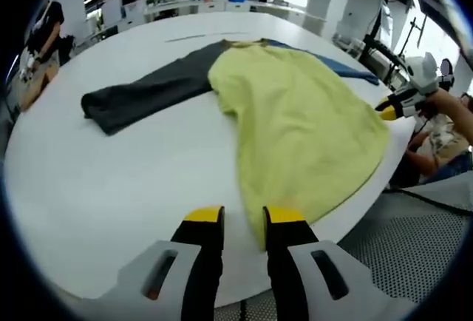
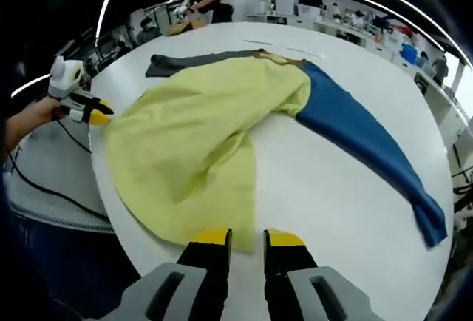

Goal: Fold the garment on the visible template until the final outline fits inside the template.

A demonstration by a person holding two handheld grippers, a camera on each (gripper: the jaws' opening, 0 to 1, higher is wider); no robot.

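No writing or label can be read. A long-sleeved shirt (image 1: 295, 121) with a yellow body, one dark grey sleeve (image 1: 144, 92) and one blue sleeve (image 2: 362, 132) lies rumpled on the round white table (image 1: 111, 188), its hem at the edge. Left gripper (image 1: 244, 217) and right gripper (image 2: 247, 238) hover with jaws slightly parted, holding nothing.

The round white table (image 1: 111, 188) lies bare on both sides of the spread yellow-bodied garment with one grey and one blue sleeve (image 1: 295, 121). Beyond the garment's collar the tabletop is open too. Cluttered desks (image 1: 185, 3) stand well past that far edge.
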